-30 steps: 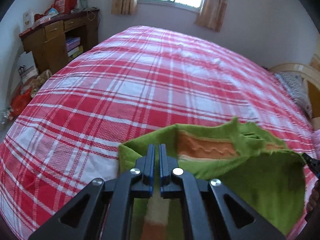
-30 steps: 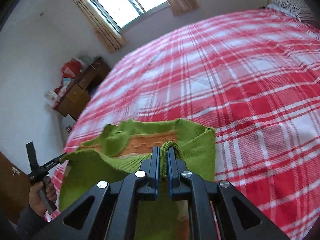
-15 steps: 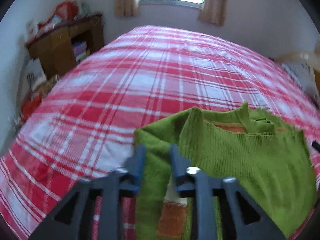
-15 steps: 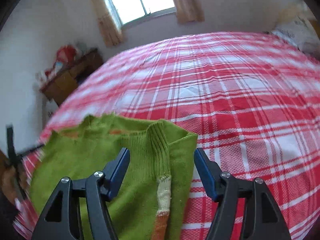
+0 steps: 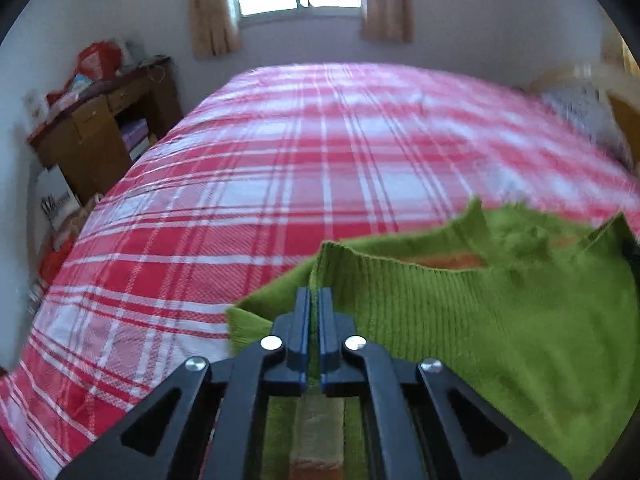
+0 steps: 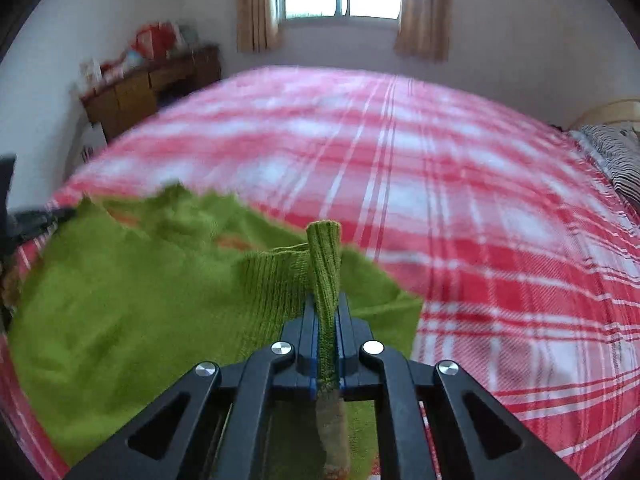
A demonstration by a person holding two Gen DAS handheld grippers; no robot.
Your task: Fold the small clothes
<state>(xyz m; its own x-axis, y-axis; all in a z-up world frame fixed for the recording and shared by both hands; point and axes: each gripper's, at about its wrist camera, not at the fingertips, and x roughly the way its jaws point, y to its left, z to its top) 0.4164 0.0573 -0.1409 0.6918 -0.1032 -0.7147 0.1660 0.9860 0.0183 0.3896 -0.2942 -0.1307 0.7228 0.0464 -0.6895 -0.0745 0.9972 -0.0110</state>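
left tool clamped on green sweater edge, right tool pinching its ribbed cuff, both low over plaid bed

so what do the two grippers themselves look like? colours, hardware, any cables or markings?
Both look alike. The left gripper and right gripper each have matte black angular linkage arms with triangular cut-outs, four round silver screw heads across the front, and two narrow dark fingers edged in blue on their inner faces. No cables, labels or markings show. No hands or sleeves are in view.
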